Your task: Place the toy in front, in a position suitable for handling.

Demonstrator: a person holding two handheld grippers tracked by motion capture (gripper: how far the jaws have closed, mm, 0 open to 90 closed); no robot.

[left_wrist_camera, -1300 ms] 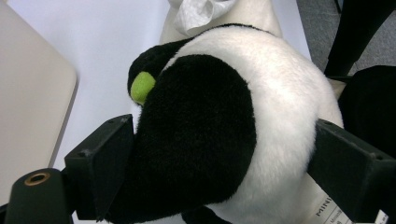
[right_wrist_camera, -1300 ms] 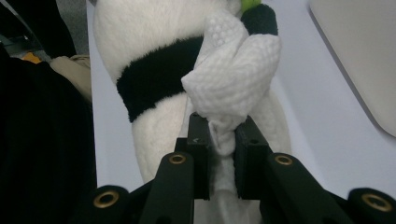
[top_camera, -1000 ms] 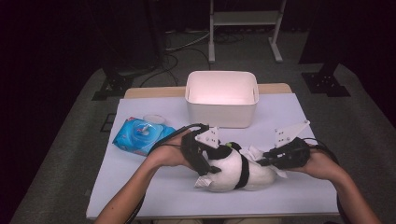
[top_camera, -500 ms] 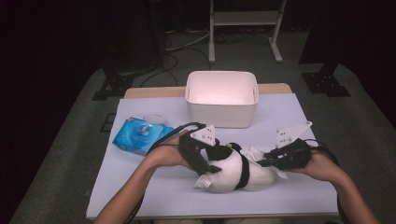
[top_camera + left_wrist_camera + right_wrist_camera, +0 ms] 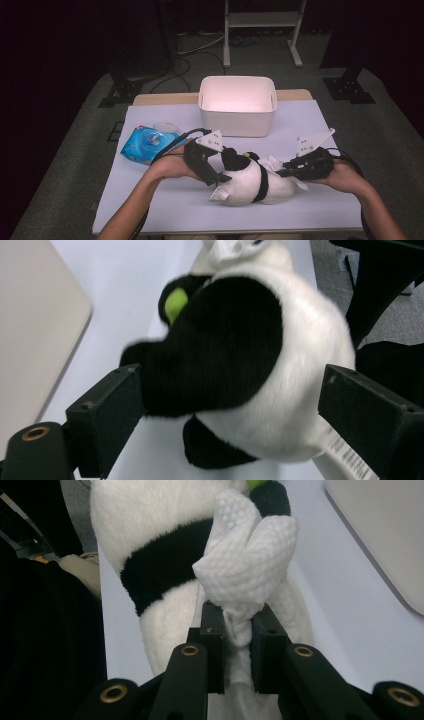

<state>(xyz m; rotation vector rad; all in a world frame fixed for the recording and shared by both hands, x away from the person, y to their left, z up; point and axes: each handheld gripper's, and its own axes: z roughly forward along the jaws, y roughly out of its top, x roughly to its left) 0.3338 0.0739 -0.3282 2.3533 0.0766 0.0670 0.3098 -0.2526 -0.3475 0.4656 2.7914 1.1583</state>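
I spread left tool (image 5: 223,176) around panda toy (image 5: 250,184) to steady it | right tool (image 5: 235,625) pinches wipe (image 5: 247,565) for cleaning its fur

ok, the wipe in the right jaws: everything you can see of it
The wipe is white, with a dotted, embossed texture that looks like soft nonwoven cloth. It is crumpled into a bunched wad, and its lower end is pinched between the jaws of the right gripper. The wad sits against the plush panda, by its black band and white body. In the high view it shows at the panda's right side, above the table.
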